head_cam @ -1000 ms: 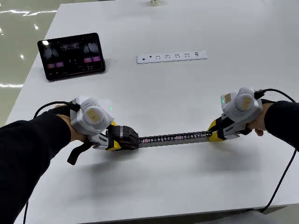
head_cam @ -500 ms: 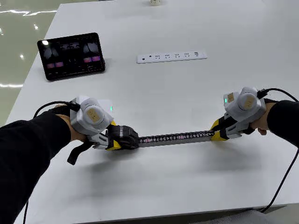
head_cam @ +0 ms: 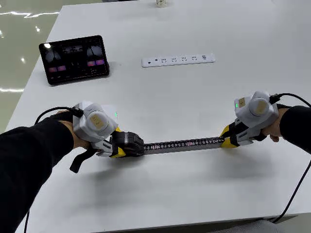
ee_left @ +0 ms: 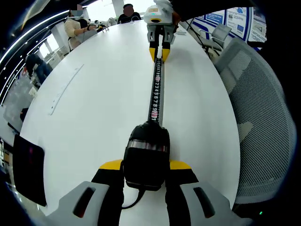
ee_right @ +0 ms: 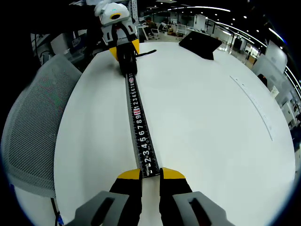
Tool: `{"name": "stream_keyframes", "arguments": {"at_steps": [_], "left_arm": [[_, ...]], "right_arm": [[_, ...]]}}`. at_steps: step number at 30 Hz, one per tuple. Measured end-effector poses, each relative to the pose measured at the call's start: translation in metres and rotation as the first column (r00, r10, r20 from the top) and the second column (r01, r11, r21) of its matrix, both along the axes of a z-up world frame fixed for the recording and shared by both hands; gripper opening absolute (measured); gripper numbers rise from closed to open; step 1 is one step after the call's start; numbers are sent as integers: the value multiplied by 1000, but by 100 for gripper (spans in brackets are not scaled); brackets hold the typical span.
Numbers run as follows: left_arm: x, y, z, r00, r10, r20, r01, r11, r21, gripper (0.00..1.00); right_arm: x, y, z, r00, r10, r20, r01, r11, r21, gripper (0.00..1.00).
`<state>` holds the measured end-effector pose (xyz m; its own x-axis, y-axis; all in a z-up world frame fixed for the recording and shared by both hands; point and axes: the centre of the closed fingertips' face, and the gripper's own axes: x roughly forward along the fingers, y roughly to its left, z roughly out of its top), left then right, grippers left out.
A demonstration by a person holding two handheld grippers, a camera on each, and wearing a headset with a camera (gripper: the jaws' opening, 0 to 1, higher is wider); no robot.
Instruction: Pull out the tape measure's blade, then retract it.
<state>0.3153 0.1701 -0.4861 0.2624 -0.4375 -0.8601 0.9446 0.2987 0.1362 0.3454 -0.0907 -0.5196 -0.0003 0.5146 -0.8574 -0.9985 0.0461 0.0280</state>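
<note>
The black tape measure case (head_cam: 127, 143) rests on the white table (head_cam: 194, 97), with my left gripper (head_cam: 115, 147) shut on it. Seen from the left gripper view, the case (ee_left: 146, 155) sits between the yellow-tipped jaws. Its dark numbered blade (head_cam: 183, 144) runs right across the table to my right gripper (head_cam: 226, 140), which is shut on the blade's end. In the right gripper view, the blade (ee_right: 139, 127) stretches from my right gripper (ee_right: 149, 175) back to the case (ee_right: 127, 59) held by the left gripper. The right gripper (ee_left: 159, 51) appears far off in the left gripper view.
A black tablet (head_cam: 74, 58) lies at the table's back left. A white power strip (head_cam: 178, 59) lies across the middle back. Cables trail from both grippers. A grey mesh chair (ee_left: 263, 117) stands beside the table's near edge.
My right gripper has moved a little to the right, drawing more blade out of the case. The left gripper and the case have stayed put.
</note>
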Motion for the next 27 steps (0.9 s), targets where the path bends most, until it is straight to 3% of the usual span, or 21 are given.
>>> {"name": "stream_keyframes", "arguments": {"at_steps": [11,15,27], "left_arm": [[1,-3,-1,1000,10,-6,-10,1000,-2,29],[1,-3,-1,1000,-5,13,5,1000,12,29],[2,-1,3,999,30,12,-30,1000,-2,30]], "right_arm": [[0,1,0,1000,-5,-2,5,1000,-18,11],[-1,2,0,1000,19,9,-19,999,-42,12],[-1,2,-1,996,78,48,-74,994,-83,13]]}}
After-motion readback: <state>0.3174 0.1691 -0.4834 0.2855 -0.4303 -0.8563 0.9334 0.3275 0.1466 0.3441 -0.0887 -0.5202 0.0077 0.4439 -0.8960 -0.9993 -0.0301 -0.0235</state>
